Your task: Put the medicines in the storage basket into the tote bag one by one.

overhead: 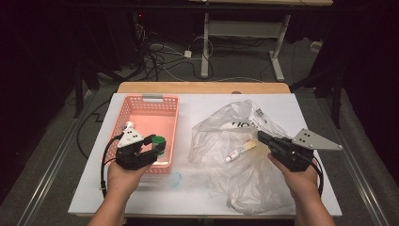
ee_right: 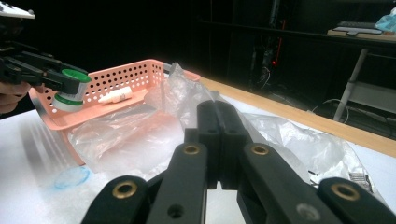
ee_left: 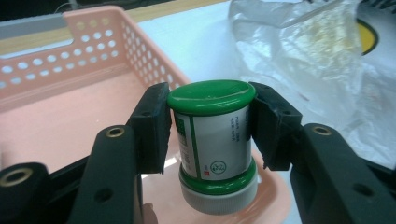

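1. Over the near right corner of the pink perforated basket [overhead: 151,113], the left gripper [overhead: 157,143] held a small green-capped jar [ee_left: 212,140]; its jaws stood partly closed, one pad pressed to each side of the jar just below the green top; the jar hung upside down, its white screw lid at the bottom, above the basket's floor and not resting on it.
2. On the jar's white label, green stripes and small print showed, too small to read.
3. Inside the basket, in the right gripper view, a small white bottle [ee_right: 115,96] lay on its side, apart from the jar.
4. At the right of the white table [overhead: 197,101], the right gripper [overhead: 260,136] had its jaws fully closed, pad against pad, with nothing between them; it pointed leftward over a crumpled clear plastic bag [overhead: 235,155].
5. Under the bag's film a small white tube [overhead: 240,151] lay slantwise, just beside the right gripper's tips; whether they touched it I could not tell.
6. Between basket and bag, near the table's front, a small clear blue cap [overhead: 175,179] rested on the table, apart from both grippers.
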A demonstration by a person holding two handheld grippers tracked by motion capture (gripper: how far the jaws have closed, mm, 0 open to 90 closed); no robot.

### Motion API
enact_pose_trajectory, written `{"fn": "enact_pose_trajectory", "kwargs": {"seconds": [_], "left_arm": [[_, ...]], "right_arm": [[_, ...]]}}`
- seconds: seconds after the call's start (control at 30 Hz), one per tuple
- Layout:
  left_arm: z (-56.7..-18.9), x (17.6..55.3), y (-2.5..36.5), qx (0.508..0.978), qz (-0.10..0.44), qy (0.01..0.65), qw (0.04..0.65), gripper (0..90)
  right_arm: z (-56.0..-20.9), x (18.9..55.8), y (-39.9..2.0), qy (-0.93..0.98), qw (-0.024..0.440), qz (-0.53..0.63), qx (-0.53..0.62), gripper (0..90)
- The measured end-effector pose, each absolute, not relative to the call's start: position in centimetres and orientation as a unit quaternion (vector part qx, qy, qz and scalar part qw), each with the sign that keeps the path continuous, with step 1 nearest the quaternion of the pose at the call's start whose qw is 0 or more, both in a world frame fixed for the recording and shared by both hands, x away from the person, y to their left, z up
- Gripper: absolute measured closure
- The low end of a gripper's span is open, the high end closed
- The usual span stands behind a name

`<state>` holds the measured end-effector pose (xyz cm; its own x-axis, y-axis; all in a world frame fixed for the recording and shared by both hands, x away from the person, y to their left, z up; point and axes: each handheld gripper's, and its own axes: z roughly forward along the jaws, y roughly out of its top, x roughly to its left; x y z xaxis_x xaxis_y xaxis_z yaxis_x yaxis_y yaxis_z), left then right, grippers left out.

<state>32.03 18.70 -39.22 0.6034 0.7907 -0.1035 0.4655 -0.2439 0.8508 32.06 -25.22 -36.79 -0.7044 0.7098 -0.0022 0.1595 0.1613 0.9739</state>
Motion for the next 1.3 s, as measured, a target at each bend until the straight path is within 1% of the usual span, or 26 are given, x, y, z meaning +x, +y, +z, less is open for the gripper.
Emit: {"fn": "enact_pose_trajectory", "kwargs": {"seconds": [0.3, 0.77, 1.3], "left_arm": [[-38.7, 31.0, 16.4, 0.784, 0.158, 0.376, 0.469, 50.2], [-39.2, 29.4, 13.5, 0.807, 0.129, 0.336, 0.468, 50.1], [-39.1, 27.9, 10.6, 0.821, 0.113, 0.295, 0.476, 50.1]], "right_arm": [[-36.7, 32.0, -25.3, 0.723, 0.242, 0.575, 0.298, 90.0], [-36.6, 32.0, -25.4, 0.721, 0.243, 0.577, 0.297, 90.0], [-36.7, 31.9, -25.3, 0.724, 0.242, 0.574, 0.296, 90.0]]}}
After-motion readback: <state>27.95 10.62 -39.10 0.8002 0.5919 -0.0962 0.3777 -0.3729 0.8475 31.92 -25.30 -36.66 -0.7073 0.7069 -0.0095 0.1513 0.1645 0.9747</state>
